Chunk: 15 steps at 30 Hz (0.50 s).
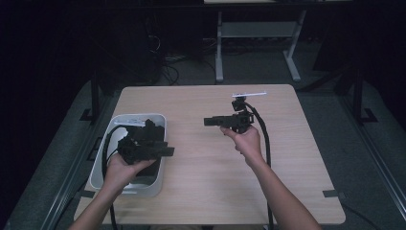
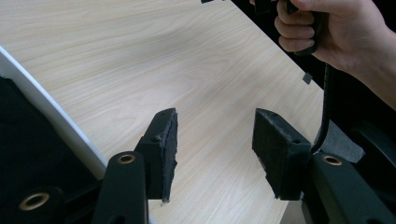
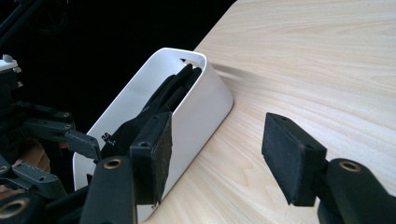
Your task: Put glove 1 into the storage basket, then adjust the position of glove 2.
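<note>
- The white bin (image 1: 159, 125) stands at the lower left of the high view on the counter (image 1: 201, 191), with dark items (image 3: 175, 88) inside.
- The left gripper (image 1: 168, 151) hovers over the bin, jaws apart and empty.
- The right gripper (image 1: 210, 121) is at the centre, pointing toward the bin, jaws apart, empty.
- This looks like the approach step; next, one gripper must go down into the bin and close on an item.
</note>
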Motion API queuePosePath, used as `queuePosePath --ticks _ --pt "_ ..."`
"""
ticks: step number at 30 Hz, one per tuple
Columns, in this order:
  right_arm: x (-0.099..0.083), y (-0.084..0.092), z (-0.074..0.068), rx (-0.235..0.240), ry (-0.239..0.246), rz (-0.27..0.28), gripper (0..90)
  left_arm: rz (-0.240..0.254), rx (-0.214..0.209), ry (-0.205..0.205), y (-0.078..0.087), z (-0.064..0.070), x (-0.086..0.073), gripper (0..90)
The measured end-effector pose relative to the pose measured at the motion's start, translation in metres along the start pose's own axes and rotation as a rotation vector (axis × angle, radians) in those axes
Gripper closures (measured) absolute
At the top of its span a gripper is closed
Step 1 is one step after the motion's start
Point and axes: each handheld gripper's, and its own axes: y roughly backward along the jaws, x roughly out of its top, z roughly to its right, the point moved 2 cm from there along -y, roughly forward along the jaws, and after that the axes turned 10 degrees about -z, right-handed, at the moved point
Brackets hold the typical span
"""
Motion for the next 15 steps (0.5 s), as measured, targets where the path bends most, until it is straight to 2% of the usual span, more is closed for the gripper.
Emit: queuePosePath --ticks 15 --pt "-0.0074 0.0097 0.0065 -0.009 -0.019 0.005 42.0 -0.011 -0.005 -0.010 -0.0064 0.0036 0.0027 47.8"
